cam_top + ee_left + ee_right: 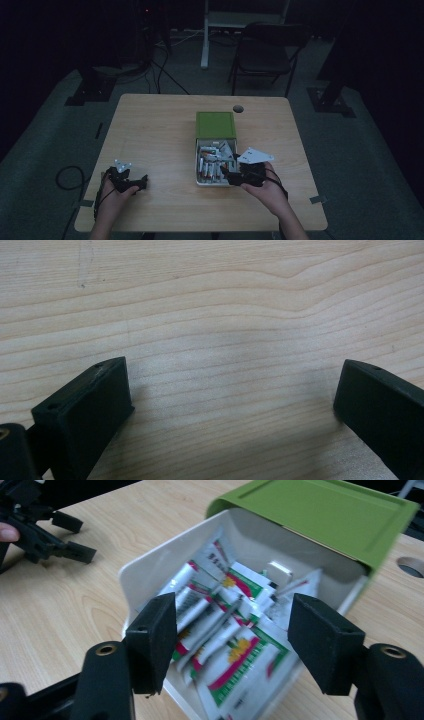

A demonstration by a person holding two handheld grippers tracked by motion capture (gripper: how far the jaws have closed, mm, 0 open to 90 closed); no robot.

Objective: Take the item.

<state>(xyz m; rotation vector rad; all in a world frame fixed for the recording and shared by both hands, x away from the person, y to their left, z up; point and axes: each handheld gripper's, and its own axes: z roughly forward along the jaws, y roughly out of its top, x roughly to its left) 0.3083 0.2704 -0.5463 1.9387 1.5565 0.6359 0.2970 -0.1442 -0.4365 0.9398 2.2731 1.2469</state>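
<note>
A white box (198,165) with its green lid (215,125) swung open stands right of the table's middle, holding several red, green and white sachets (212,165). My right gripper (227,175) hovers at the box's near right corner. In the right gripper view its jaws (232,630) stand apart over the sachets (235,650), pressing on nothing; the box wall (150,565) and lid (320,510) lie beyond. My left gripper (142,181) rests low at the table's near left, and its jaws (230,395) are wide open over bare wood. It also appears far off (75,537) in the right gripper view.
A round cable hole (238,108) sits in the tabletop behind the lid. A dark folding chair (267,50) stands beyond the far edge. A cable loop (65,177) lies on the floor at the left. Bare wood (160,135) spreads between the two grippers.
</note>
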